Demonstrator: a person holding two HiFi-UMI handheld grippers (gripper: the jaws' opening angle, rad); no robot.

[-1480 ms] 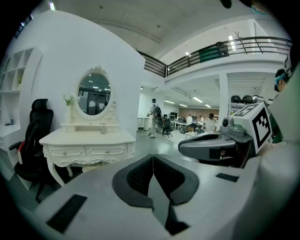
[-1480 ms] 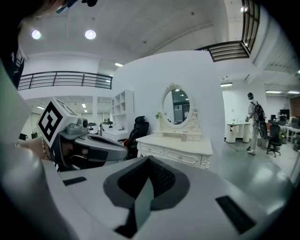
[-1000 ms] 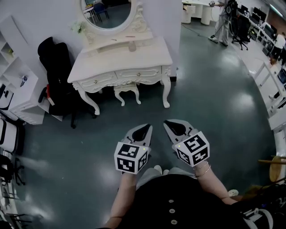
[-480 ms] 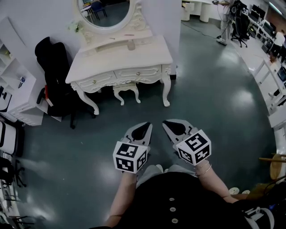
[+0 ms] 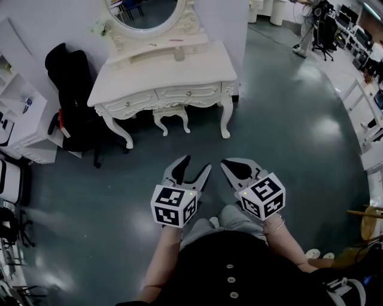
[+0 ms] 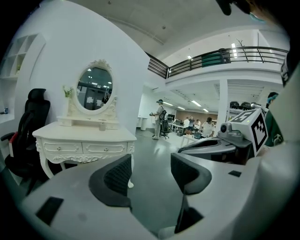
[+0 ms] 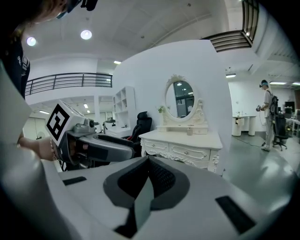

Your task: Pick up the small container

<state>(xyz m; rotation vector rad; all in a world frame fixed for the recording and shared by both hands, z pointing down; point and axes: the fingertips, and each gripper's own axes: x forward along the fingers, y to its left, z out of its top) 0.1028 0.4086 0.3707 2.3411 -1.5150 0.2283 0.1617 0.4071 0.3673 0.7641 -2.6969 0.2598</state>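
Note:
The small container [image 5: 179, 54] is a pale jar on the raised back shelf of the white dressing table [image 5: 197, 75], below the oval mirror [image 5: 146, 11]. It also shows in the left gripper view as the small container [image 6: 102, 125] and in the right gripper view as the small container [image 7: 190, 131]. Both grippers hover over the floor well short of the table. My left gripper [image 5: 194, 165] [image 6: 150, 161] is open; its jaws have just been opening and nothing is between them. My right gripper [image 5: 227, 165] [image 7: 149, 161] is shut and empty.
A black office chair [image 5: 72, 95] stands left of the table and a white stool [image 5: 169, 118] under it. White shelves [image 5: 18, 113] line the left wall. A person [image 5: 308, 27] and desks are at the far right. Dark green floor [image 5: 287, 137] lies between me and the table.
The left gripper's jaws went from shut to open. Both grippers moved slightly forward towards the dressing table.

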